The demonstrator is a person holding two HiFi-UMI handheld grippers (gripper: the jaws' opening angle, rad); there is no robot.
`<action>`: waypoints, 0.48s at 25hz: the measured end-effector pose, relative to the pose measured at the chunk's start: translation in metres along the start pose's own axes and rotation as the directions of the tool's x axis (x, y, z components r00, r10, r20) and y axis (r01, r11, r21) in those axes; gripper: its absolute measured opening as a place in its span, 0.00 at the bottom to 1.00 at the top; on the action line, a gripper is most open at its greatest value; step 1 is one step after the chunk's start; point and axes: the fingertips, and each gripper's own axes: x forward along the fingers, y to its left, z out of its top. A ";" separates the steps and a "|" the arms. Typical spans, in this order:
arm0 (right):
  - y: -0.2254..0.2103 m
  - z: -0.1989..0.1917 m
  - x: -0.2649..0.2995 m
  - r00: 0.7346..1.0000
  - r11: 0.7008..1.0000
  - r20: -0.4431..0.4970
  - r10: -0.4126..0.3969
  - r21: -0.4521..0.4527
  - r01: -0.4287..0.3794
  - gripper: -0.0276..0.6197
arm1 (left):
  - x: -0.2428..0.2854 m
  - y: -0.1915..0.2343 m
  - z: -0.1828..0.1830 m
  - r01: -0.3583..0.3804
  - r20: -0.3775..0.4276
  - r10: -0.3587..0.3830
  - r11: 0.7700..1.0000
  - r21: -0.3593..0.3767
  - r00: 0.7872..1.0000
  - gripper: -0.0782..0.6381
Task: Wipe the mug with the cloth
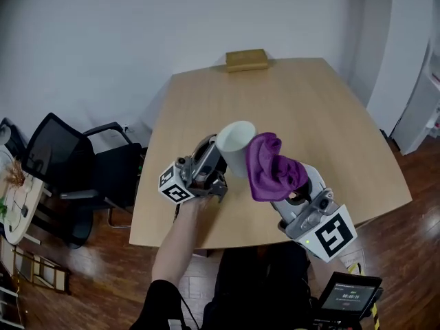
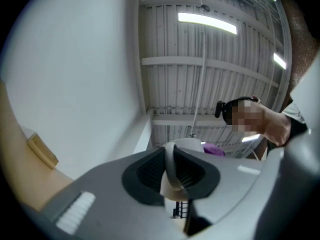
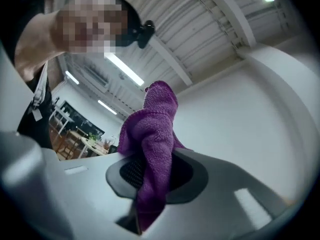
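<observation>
Above the near part of the table, seen from the head view, the left gripper holds the white mug up in the air, mouth tipped up and towards the far side, so its long axis runs from near to far. The right gripper carries the purple cloth just to the right of the mug. The bunched top of the cloth is against the mug's right wall or very nearly so; I cannot tell which. A brown box sits at the table's far edge, well apart.

Through the left gripper view, the left gripper is narrowed onto a thin white part of the mug, handle or wall, I cannot say. A scrap of cloth peeks out beyond the mug's right side.

Through the right gripper view, the right gripper is clamped on the cloth, which stands up past the fingertips. No mug shows here, so I judge the wipe needs the cloth brought leftwards across the mug's wall.
</observation>
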 end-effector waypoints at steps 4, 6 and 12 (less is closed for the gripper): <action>0.028 0.010 0.022 0.997 0.976 -0.051 0.065 -0.205 -0.074 0.14 | 0.007 -0.011 -0.009 0.030 0.008 -0.029 0.999 -0.022 1.000 0.20; 0.037 -0.021 0.018 0.986 0.974 -0.144 0.080 -0.197 -0.107 0.14 | 0.001 -0.008 -0.004 0.030 0.049 -0.027 0.998 -0.056 0.998 0.20; 0.019 -0.082 -0.011 0.972 0.998 -0.232 0.046 0.060 -0.033 0.14 | -0.016 0.004 0.019 0.038 0.088 -0.033 0.998 -0.050 0.996 0.20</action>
